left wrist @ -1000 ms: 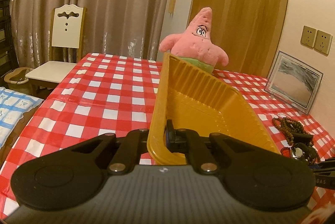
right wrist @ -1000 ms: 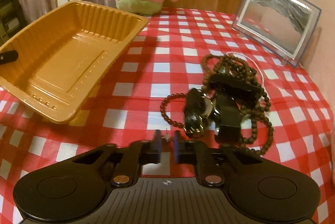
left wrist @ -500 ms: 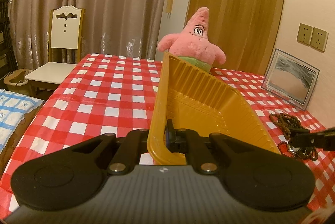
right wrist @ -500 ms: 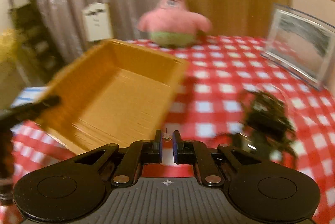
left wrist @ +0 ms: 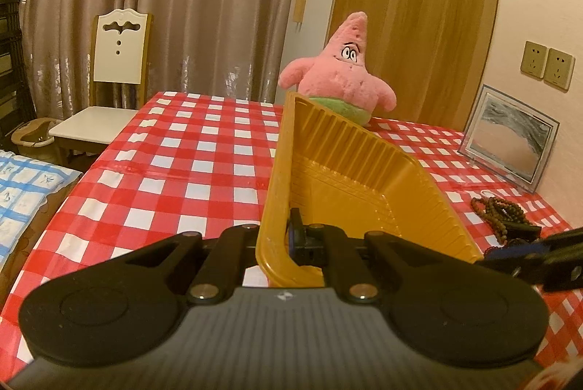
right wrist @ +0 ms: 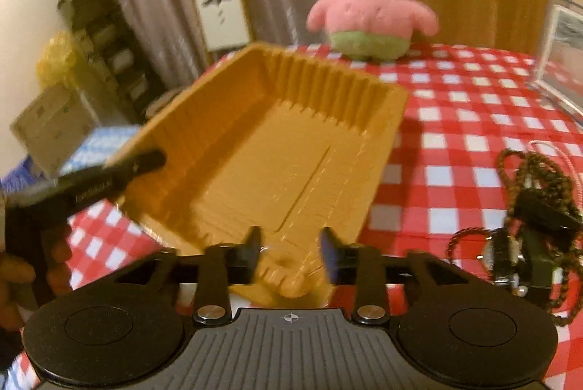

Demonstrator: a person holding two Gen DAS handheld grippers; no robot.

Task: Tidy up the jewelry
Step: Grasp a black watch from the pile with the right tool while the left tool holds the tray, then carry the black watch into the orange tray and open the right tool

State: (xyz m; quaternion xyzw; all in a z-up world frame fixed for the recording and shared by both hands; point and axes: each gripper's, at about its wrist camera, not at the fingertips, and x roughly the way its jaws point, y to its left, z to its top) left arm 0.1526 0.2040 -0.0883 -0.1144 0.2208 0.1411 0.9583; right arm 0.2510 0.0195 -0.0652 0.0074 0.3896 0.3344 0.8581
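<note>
Ribbed yellow tray tilted, left gripper clamping rim

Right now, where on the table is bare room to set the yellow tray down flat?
Bare checked cloth lies left of the yellow tray, toward the chair. A second patch lies between tray, plush star and picture frame. It is crowded near the beads and watch.

Left gripper: black linkage arms, brass-coloured pivot screws, ribbed grey housing; right gripper: identical build, blue-faced pads, crosshair marking on housing.
</note>
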